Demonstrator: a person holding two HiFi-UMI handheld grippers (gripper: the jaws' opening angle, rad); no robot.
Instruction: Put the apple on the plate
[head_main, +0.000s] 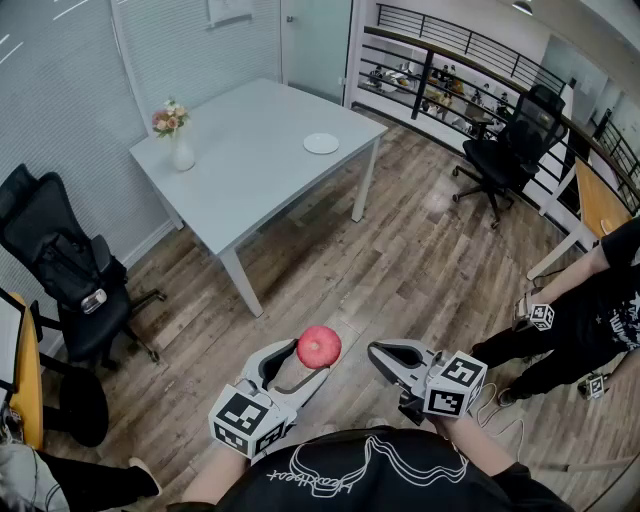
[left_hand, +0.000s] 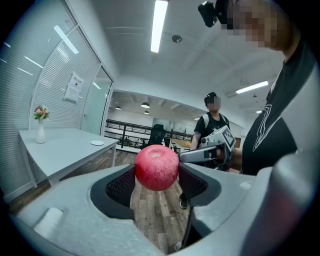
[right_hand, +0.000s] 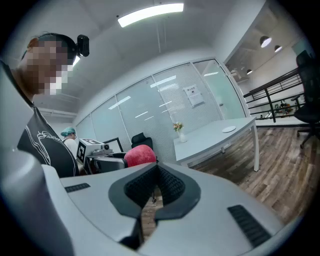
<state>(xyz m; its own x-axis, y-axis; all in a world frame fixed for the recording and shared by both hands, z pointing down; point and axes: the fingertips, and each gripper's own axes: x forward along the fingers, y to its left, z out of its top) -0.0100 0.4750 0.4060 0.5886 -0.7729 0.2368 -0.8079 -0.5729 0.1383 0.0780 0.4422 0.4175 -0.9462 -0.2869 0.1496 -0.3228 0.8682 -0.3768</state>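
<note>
Far left, 9 o'clock in the head view: black chair (head_main: 62, 262) by the wall.

At 11 o'clock stands the white surface (head_main: 250, 170). A vase (head_main: 182, 152) of flowers sits near its left corner and the plate (head_main: 321, 143) near its right edge, with nothing on it. Wood floor (head_main: 400, 250) lies below, toward the wearer.

Left gripper (head_main: 305, 360) is low in frame, near 6 o'clock, pointing up-frame toward the surface. Its fingers (left_hand: 120, 187) are clamped on the apple (head_main: 318, 347). The left gripper view shows the dark pads pressing the red fruit at its 9 and 3 o'clock, stem dimple up. The apple hangs over the floor, well apart from the plate, which lies at about 12 o'clock from it.

Right gripper (head_main: 378, 352) is just beside the apple, at its 3 o'clock, not touching. Its fingers (right_hand: 170, 186) meet at the tips, with nothing between them.

At 1 o'clock a black office chair (head_main: 505, 150) stands by a railing (head_main: 470, 45).

Far right, 3 o'clock: a second person (head_main: 590, 300) in black holds another gripper with a marker cube (head_main: 540, 316).
</note>
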